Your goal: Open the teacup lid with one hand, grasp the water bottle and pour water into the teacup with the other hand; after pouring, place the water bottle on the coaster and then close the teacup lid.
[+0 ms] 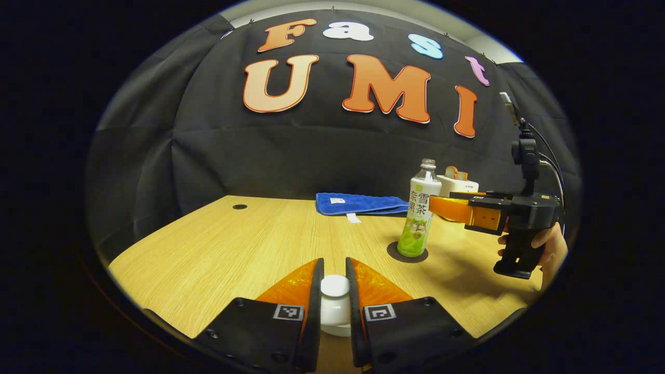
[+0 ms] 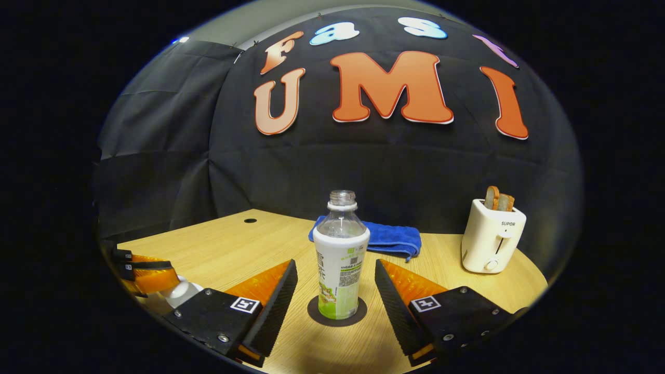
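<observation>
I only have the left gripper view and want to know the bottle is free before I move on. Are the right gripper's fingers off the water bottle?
Observer: Yes. In the right gripper view the right gripper is open, with a gap on either side of the water bottle. The bottle stands upright on the coaster.
Operator: From here something white sits half hidden behind that gripper. What is it?
Observer: A toaster on the table, off to the right of the bottle, with two slices of bread sticking up from its top.
</observation>
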The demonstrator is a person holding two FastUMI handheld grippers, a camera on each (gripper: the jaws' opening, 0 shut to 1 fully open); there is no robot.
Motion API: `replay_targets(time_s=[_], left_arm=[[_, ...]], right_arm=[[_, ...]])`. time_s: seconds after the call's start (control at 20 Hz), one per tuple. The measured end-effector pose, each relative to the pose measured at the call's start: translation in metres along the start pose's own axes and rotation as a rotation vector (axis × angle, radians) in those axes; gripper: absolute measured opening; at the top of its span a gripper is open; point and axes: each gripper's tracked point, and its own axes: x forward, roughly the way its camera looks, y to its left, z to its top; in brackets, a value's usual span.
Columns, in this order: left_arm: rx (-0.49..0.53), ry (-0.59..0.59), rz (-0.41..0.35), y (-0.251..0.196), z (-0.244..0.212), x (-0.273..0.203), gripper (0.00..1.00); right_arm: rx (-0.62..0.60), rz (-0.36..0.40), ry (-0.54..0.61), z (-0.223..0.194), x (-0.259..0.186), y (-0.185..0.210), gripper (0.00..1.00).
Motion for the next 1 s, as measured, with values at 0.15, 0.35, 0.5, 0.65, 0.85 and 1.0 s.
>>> replay_targets(time_s=[0.15,0.35,0.5,0.65,0.85,1.0], left_arm=[[0.003,0.009,-0.007,-0.006,-0.005,0.007,0.28],[0.029,0.043,-0.016,-0.009,-0.019,0.012,0.28],[0.051,0.047,-0.002,-0.010,-0.019,0.013,0.28],[0.077,0.052,0.008,-0.012,-0.022,0.013,0.29],[0.101,0.043,0.030,-0.009,-0.012,0.009,0.42],[0.108,-0.015,0.059,-0.005,0.013,0.006,0.77]], right_arm=[[0.012,0.005,-0.029,0.010,-0.016,-0.001,0.90],[0.069,0.037,-0.015,0.008,-0.030,0.002,0.90],[0.070,0.026,-0.014,0.005,-0.036,-0.005,0.92],[0.065,0.017,-0.015,0.004,-0.041,-0.008,0.92],[0.056,0.001,-0.020,0.006,-0.051,-0.012,0.92],[0.026,-0.039,-0.048,0.019,-0.067,-0.020,0.93]])
